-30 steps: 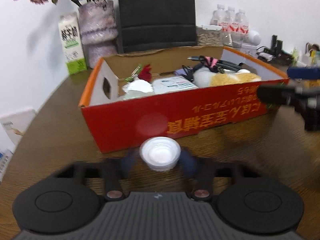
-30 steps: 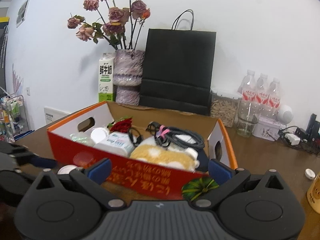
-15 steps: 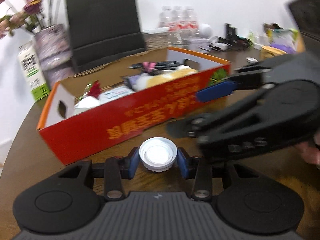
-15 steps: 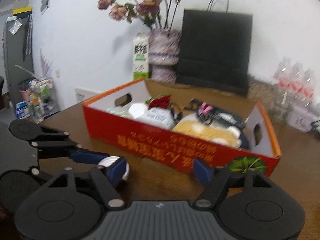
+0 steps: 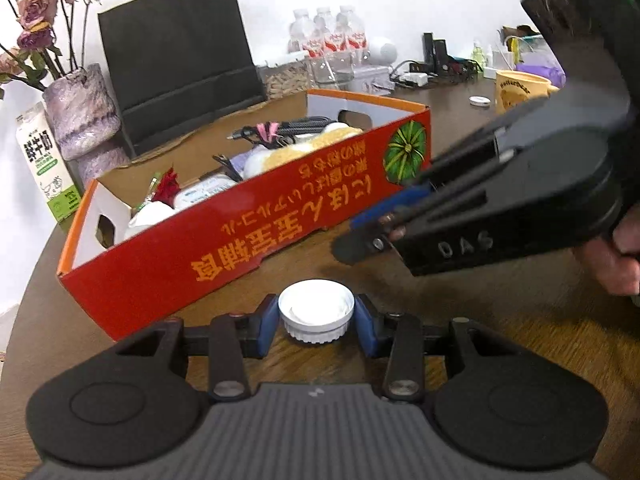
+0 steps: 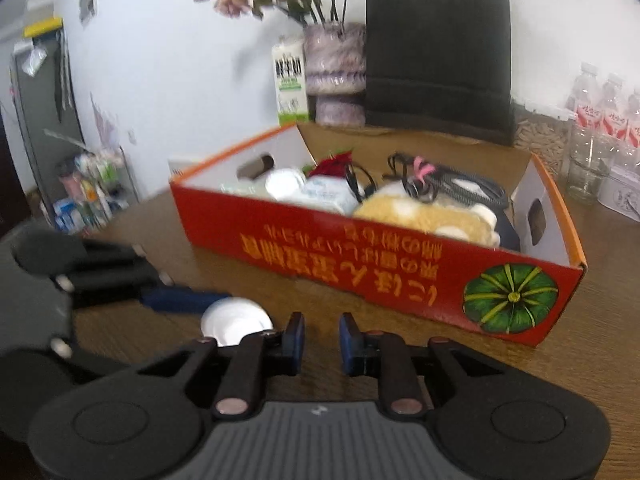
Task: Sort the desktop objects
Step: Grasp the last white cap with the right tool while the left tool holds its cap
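A white ribbed bottle cap (image 5: 316, 310) sits just above the brown wooden table, and my left gripper (image 5: 316, 322) is shut on it with its blue pads against both sides. In the right wrist view the same cap (image 6: 236, 320) shows beside the left gripper's blue finger (image 6: 180, 300). My right gripper (image 6: 322, 336) is closing to a narrow gap with nothing between its jaws; it hovers just right of the cap, in front of the box. A red cardboard box (image 5: 248, 240) with orange lettering lies behind, holding a plush toy, cables, a wipes pack and a red flower.
Behind the box (image 6: 360, 256) stand a black paper bag (image 5: 180, 60), a purple vase of dried roses (image 5: 80, 116) and a milk carton (image 5: 44, 168). Water bottles (image 5: 328, 44), a yellow mug (image 5: 520, 92) and a small white lid (image 5: 479, 101) are at the back right. A hand (image 5: 616, 256) holds the right gripper.
The right gripper's jaws have narrowed from wide apart to a small gap. The left view has rolled and shifted, still with the cap gripped; the right gripper now looms at its right.
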`<state>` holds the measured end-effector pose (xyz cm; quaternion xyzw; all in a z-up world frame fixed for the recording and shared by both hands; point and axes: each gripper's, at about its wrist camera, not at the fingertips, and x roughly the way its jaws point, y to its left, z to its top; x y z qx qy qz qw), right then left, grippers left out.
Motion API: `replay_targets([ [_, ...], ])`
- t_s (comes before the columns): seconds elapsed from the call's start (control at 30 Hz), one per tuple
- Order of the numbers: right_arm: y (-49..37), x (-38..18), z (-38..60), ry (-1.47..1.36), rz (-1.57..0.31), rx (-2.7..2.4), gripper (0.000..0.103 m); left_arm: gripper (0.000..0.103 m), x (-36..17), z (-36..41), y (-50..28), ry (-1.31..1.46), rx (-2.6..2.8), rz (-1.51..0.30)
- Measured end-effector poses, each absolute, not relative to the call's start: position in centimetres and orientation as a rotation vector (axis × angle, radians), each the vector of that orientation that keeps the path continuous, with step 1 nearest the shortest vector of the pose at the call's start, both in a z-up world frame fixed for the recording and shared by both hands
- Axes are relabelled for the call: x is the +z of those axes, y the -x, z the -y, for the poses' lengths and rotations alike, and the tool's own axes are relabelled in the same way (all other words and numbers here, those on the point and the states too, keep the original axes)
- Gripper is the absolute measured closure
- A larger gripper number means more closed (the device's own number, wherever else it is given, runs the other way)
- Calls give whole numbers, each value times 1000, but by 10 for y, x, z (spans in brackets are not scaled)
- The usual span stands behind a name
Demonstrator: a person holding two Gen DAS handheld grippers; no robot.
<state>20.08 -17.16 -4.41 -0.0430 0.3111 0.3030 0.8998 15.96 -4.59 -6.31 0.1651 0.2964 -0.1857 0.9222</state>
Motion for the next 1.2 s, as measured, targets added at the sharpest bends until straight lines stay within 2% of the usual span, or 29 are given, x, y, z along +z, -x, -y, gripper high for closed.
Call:
replay_targets([
  [0.37, -206, -55, 164, 137, -714, 645, 88, 62, -60, 44, -159, -340, -392, -580],
  [1.2, -204, -46, 173, 84, -657, 629, 86, 62, -59, 43, -158, -318, -373, -555],
])
